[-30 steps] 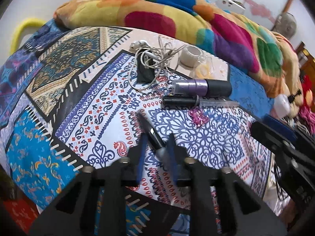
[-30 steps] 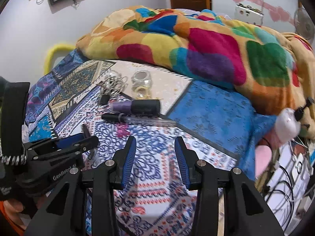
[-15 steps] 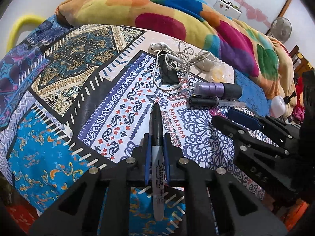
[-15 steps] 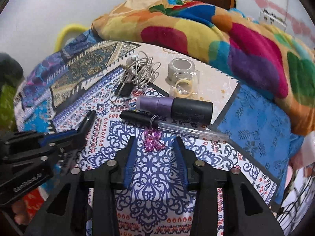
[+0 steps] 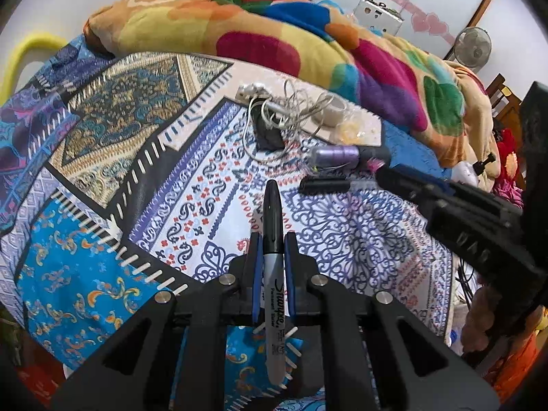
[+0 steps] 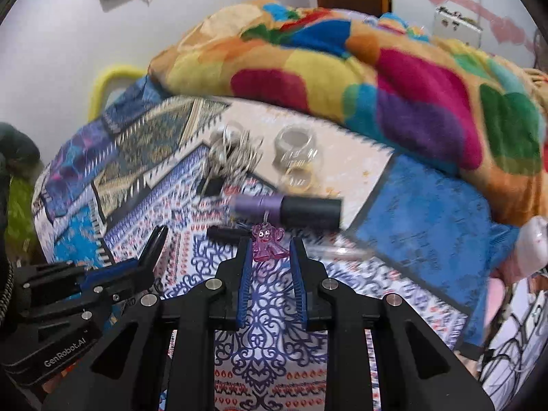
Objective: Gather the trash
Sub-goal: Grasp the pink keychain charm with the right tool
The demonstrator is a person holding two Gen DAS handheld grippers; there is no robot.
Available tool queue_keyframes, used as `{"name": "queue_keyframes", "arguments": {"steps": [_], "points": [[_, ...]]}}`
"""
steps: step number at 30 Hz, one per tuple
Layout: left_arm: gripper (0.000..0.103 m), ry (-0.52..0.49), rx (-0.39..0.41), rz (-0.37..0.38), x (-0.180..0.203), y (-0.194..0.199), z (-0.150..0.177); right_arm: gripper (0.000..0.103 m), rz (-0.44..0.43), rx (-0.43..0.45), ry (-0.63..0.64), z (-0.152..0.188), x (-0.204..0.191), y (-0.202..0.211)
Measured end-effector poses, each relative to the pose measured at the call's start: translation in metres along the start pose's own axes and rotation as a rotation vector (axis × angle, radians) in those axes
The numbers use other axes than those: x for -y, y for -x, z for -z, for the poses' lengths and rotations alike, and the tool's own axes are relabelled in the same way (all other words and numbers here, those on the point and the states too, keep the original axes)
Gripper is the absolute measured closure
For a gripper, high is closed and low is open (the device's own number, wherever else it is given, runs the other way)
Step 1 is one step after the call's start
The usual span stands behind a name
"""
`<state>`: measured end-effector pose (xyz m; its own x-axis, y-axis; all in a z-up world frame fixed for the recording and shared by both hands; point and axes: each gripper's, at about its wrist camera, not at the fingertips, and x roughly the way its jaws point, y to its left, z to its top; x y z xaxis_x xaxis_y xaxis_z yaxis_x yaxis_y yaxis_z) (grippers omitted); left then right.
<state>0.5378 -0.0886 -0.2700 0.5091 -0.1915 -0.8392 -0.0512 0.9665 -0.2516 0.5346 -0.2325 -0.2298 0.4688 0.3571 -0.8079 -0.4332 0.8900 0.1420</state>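
The left gripper [image 5: 270, 253] is clenched on a black Sharpie marker [image 5: 273, 239], held lengthwise between the blue pads with the capped end projecting forward over the patterned bedsheet [image 5: 113, 178]. The right gripper [image 6: 269, 257] has just been closing; its jaws stand part-way in, either side of a small purple charm [image 6: 265, 241] attached to a clear-barrelled pen [image 6: 246, 234] lying on the bed. Whether the pads already press on the charm cannot be told, as a gap shows on each side. Just behind the pen lies a purple-and-black cylinder [image 6: 287, 207]; farther back are a tangled white cable [image 5: 281, 116], a roll of tape [image 6: 294, 144] and a clear packet with yellow rings [image 6: 301, 174], all near the multicoloured blanket [image 6: 376, 78]. Risks noted: the charm appears to hang loosely from the pen, so a grasp on it alone could let the pen swing or slip free on lifting. The right-wrist view is blurred, which suggests quick motion; a closure while travelling could miss the small charm or nudge the cylinder, which looks free to roll. The marker is gripped only along a short stretch of its barrel and may pivot if knocked against the right gripper close by.
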Motion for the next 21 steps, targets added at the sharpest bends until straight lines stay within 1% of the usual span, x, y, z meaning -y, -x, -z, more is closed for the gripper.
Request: {"name": "queue_keyframes", "arguments": {"steps": [4, 7, 11, 16, 21], "points": [[0.092, -0.003, 0.026, 0.003, 0.003, 0.017, -0.004, 0.083, 0.040, 0.062, -0.002, -0.014, 0.000, 0.029], [0.092, 0.000, 0.045, 0.005, 0.004, 0.031, -0.008, 0.083, 0.048, 0.092, -0.003, -0.025, -0.003, 0.043], [0.092, -0.004, 0.078, 0.004, 0.007, 0.055, -0.010, 0.083, 0.052, 0.123, 0.002, -0.031, -0.009, 0.063], [0.092, -0.012, 0.116, -0.005, 0.008, 0.088, -0.008, 0.083, 0.047, 0.162, 0.029, -0.033, -0.029, 0.095], [0.092, -0.013, 0.162, -0.021, 0.005, 0.130, 0.000, 0.083, 0.024, 0.194, 0.057, -0.032, -0.053, 0.125]]}}
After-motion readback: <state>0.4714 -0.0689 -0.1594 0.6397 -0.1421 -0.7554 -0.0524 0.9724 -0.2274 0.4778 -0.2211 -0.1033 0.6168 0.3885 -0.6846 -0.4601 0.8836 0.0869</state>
